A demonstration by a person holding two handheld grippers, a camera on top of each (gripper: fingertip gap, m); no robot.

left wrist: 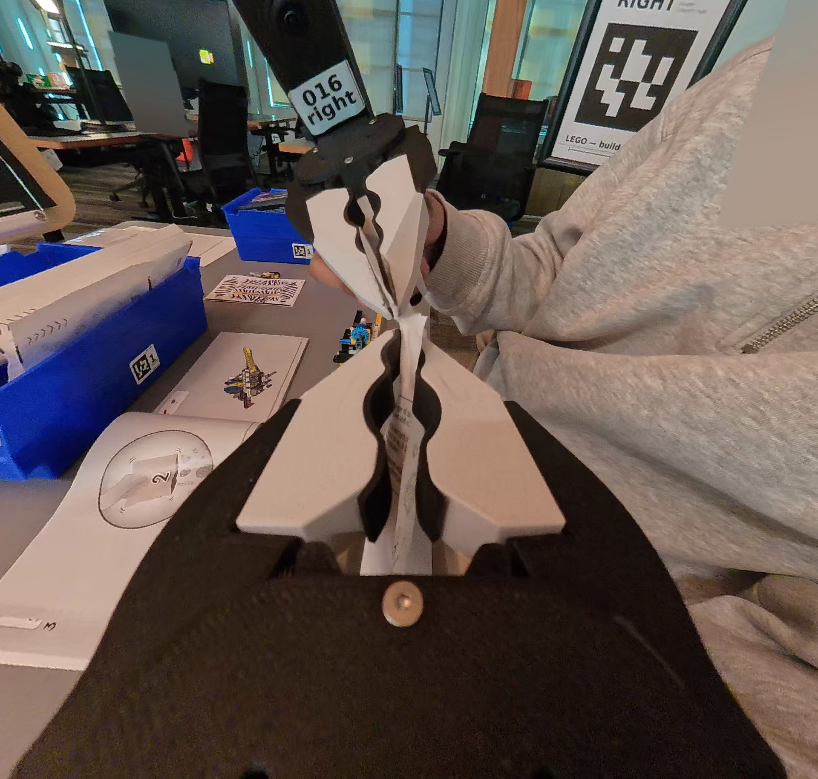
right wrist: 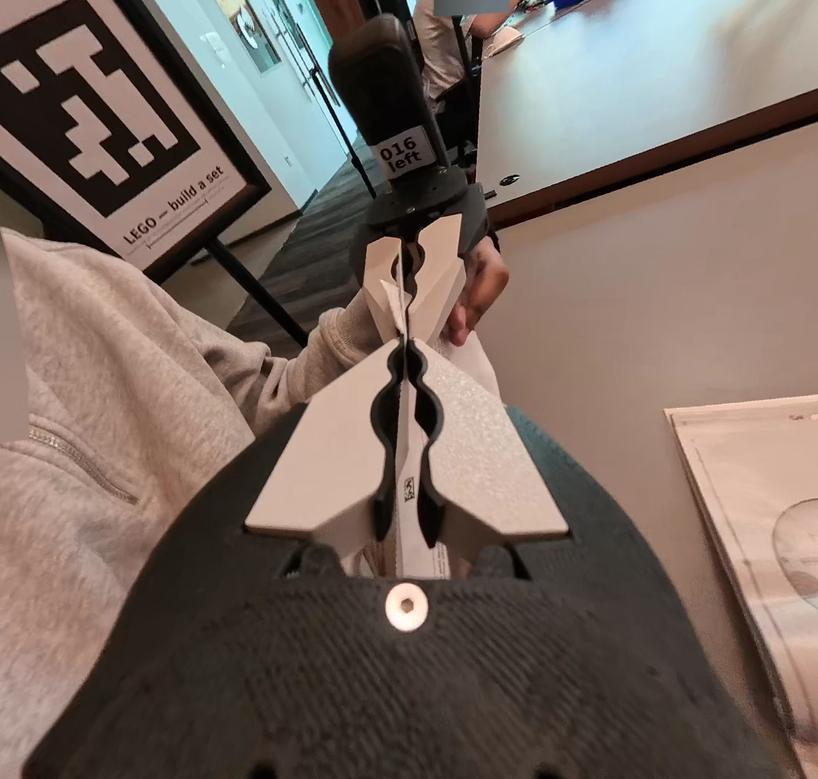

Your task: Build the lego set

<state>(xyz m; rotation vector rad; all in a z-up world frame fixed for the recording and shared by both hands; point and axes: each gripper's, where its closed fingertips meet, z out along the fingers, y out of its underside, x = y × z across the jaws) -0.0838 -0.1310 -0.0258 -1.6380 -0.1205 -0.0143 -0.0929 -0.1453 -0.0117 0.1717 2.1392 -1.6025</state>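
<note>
Over the grey table [left wrist: 274, 315], beside the blue bins [left wrist: 102, 359] and the open instruction booklet [left wrist: 88, 536], you are holding a white paper parts bag [left wrist: 409, 403] in the air. Your left gripper [left wrist: 405, 346] is clenching it, fingers nearly touching, and your right gripper [right wrist: 405, 350] is pinching its top edge (tip to tip). The half-built lego model [left wrist: 356, 337] is sitting on the table behind.

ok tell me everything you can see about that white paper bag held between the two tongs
The white paper bag is thin, creased paper with small dark print and a small square code mark. It is seen edge-on and held up off the table, pinched between both tongs at once: the left tongs are shut on one side and the right tongs on the other, tips nearly meeting. It looks flattened and twisted where the tips meet; whether it is torn open cannot be told. Nothing else visibly touches it.
</note>
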